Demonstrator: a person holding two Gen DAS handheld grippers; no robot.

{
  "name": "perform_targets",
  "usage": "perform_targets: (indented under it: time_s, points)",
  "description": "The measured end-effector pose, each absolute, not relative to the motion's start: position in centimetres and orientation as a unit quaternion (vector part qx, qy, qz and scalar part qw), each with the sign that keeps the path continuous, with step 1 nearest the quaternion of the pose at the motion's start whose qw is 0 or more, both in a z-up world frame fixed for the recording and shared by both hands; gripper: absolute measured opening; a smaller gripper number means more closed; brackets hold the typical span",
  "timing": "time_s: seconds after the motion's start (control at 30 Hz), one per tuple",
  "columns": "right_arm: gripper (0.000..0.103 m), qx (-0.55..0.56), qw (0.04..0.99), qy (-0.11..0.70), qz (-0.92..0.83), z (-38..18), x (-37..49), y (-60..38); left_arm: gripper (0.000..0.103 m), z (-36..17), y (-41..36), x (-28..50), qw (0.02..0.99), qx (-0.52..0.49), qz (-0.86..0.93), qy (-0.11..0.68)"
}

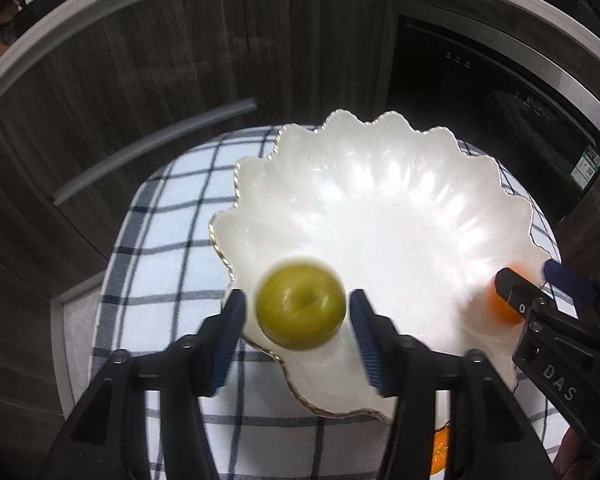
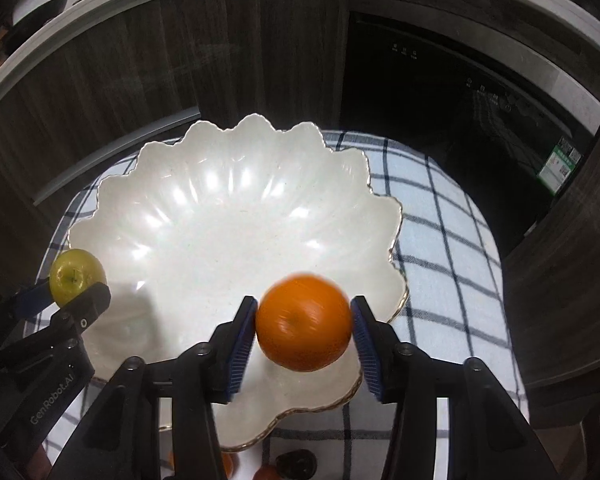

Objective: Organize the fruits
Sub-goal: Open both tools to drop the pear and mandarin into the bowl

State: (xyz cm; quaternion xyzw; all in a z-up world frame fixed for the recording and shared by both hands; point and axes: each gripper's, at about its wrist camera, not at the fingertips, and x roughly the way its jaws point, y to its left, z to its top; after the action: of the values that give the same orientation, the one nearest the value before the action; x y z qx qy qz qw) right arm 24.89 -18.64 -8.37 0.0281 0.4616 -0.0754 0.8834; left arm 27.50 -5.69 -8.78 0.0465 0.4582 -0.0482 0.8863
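Note:
A white scalloped bowl with a gold rim [image 1: 380,216] [image 2: 228,216] sits on a checked cloth. A green apple [image 1: 301,307] [image 2: 76,278], motion-blurred, lies between the fingers of my left gripper [image 1: 298,336] [image 2: 66,300] over the bowl's near left rim; gaps show on both sides, so the jaws stand open. An orange [image 2: 304,322] [image 1: 504,304], also blurred, lies between the fingers of my right gripper [image 2: 304,336] [image 1: 528,280] over the bowl's near right rim, with small gaps beside it.
The blue-and-white checked cloth [image 1: 168,248] [image 2: 452,248] covers a round table. Dark wood cabinets [image 1: 140,80] and a black appliance [image 2: 460,92] stand behind. More fruit, orange and dark pieces [image 2: 292,466], lies at the near table edge, and an orange piece shows in the left wrist view [image 1: 440,452].

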Motion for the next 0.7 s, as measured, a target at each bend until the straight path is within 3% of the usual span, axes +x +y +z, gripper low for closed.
perform_targets:
  time_s: [0.1, 0.2, 0.4, 0.7]
  points:
    - [0.073, 0.026, 0.892, 0.445, -0.078, -7.7, 24.6, -18.5, 0.068, -8.1, -5.6, 27.2, 0.893, 0.047, -0.048, 0.445]
    - [0.077, 0.028, 0.895, 0.437, -0.080, -7.2, 24.5, -18.6, 0.072, -7.7, -5.5, 27.0, 0.896, 0.046, -0.049, 0.440]
    - [0.081, 0.036, 0.900, 0.427, -0.085, -6.4, 24.2, -18.8, 0.082, -6.9, -5.3, 26.6, 0.900, 0.050, -0.050, 0.430]
    - [0.081, 0.041, 0.907, 0.411, -0.080, -5.0, 23.2, -18.9, 0.082, -4.9, -5.1, 25.2, 0.908, 0.054, -0.047, 0.412]
